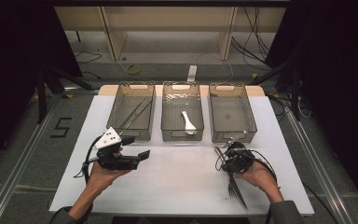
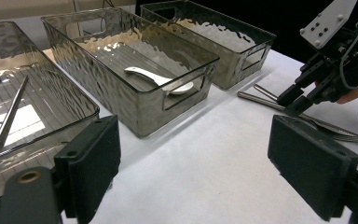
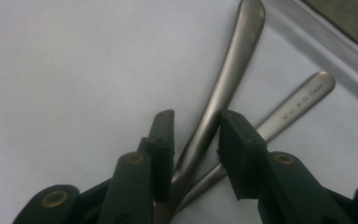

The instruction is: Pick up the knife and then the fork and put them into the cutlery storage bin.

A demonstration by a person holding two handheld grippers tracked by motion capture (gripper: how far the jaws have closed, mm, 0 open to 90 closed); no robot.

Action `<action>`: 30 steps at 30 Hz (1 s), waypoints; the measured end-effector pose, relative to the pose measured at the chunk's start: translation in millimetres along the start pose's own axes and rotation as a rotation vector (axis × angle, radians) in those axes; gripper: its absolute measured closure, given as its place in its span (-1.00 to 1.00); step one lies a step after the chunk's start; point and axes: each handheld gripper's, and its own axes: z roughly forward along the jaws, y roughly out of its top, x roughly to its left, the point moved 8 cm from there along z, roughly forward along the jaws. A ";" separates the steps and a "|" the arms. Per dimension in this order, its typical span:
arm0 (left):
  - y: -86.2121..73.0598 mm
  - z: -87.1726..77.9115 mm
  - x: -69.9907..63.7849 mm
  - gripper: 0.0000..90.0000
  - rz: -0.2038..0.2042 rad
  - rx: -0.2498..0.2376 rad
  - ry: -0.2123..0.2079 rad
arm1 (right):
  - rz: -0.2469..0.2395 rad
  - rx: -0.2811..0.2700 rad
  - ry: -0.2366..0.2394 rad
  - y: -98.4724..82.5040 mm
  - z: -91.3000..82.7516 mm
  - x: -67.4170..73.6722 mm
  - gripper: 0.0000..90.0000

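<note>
Right gripper (image 3: 193, 135) jaws narrowly flank a smooth steel handle (image 3: 223, 88), not yet pinching; left gripper (image 2: 191, 163) gapes wide.

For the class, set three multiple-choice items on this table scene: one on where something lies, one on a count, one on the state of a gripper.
1. Where does the white spoon lie?
A. In the left bin
B. In the middle bin
C. On the white table

2. How many clear bins stand in the row?
A. Two
B. Three
C. Four

3. How do the left gripper jaws stand?
A. Wide apart with nothing between them
B. Clamped on a spoon
C. Shut on a bin rim

Key:
1. B, the high view shows the spoon inside the middle bin.
2. B, the left bin, the middle bin and the right bin stand side by side.
3. A, the left gripper view shows bare table between its jaws.
</note>
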 end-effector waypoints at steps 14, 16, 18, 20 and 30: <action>-1.1 1.2 -0.1 -0.63 -0.002 0.009 0.001 | -0.007 0.044 0.003 1.8 3.5 -0.5 0.56; -1.2 1.3 -0.2 -0.63 -0.003 0.010 0.000 | -0.004 0.041 0.008 3.3 3.8 -0.5 0.60; -1.5 1.4 -0.3 -0.63 -0.002 0.011 0.001 | -0.007 0.042 0.013 4.9 4.2 -0.1 0.65; -1.3 1.3 0.0 -0.63 -0.002 0.010 0.001 | -0.007 0.044 0.010 6.6 5.4 0.3 0.71; -1.5 1.6 -0.2 -0.63 0.000 0.014 0.001 | -0.038 0.066 0.007 7.9 6.1 -0.6 0.77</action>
